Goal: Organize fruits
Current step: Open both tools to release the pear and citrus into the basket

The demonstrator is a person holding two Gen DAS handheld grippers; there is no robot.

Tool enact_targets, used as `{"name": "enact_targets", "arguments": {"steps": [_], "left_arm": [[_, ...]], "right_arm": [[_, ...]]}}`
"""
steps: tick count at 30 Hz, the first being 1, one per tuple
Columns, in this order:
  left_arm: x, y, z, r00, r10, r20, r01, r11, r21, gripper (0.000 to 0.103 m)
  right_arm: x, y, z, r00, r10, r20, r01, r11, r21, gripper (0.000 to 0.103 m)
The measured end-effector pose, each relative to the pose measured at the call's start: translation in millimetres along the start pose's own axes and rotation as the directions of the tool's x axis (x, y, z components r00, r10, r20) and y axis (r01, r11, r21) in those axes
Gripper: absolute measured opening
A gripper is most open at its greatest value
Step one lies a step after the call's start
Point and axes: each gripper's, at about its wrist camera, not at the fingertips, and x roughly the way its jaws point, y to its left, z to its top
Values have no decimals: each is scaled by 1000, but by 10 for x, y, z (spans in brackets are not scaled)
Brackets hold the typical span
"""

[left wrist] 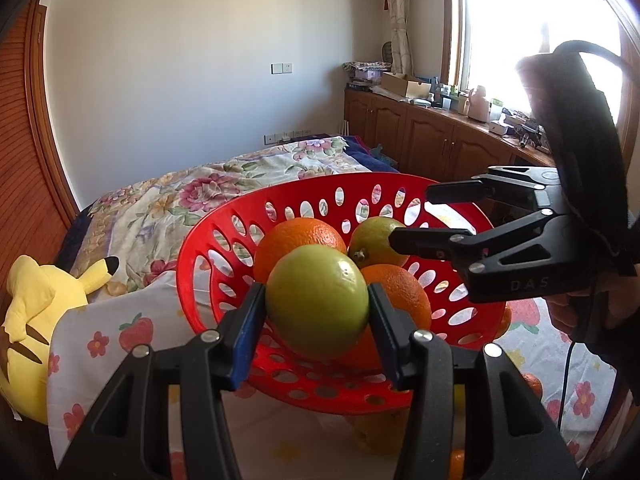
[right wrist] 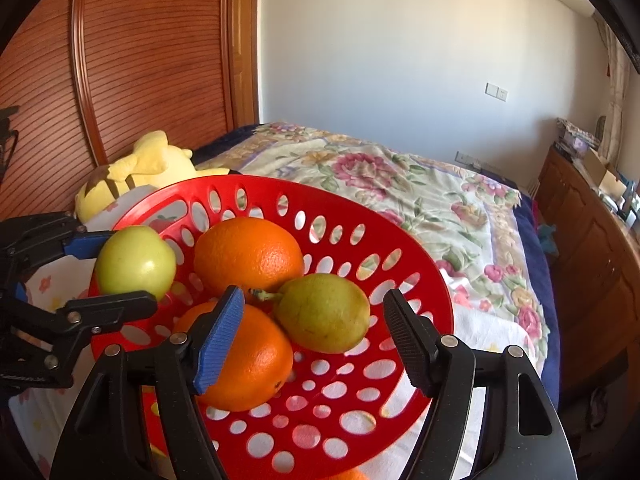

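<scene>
The left gripper [left wrist: 316,300] is clamped on a green apple [left wrist: 317,301], one finger pressed to each side, and holds it level at the near rim of the red basket [left wrist: 200,248] — in the right wrist view the apple [right wrist: 135,262] sits just above the basket's left edge, clear of the fruit inside. The right gripper [right wrist: 314,334] reaches in from the opposite side with its jaws wide apart and nothing between them, fingers pointing out over the bowl of the basket [right wrist: 424,256]. Below and ahead of it lie two oranges, the far one [right wrist: 248,254] and the near one [right wrist: 244,354], and a green pear [right wrist: 324,312] touching both. The person's right hand [left wrist: 576,304] grips the handle at the frame's edge. The basket stands on a strawberry-print cloth [left wrist: 104,344] on the bed — a yellow plush toy [left wrist: 36,320] lies beside it.
</scene>
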Motion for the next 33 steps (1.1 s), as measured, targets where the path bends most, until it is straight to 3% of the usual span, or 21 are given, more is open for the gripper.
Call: {"name": "enact_targets", "arguments": {"steps": [19, 33], "left_arm": [[136, 24, -3, 999, 35, -25, -35, 999, -9, 51], [-231, -155, -176, 999, 22, 32, -22, 1000, -19, 57]], "right_arm": [[-342, -13, -270, 997, -6, 75, 0, 998, 69, 77], [-743, 40, -633, 994, -67, 88, 56, 991, 121, 79]]}}
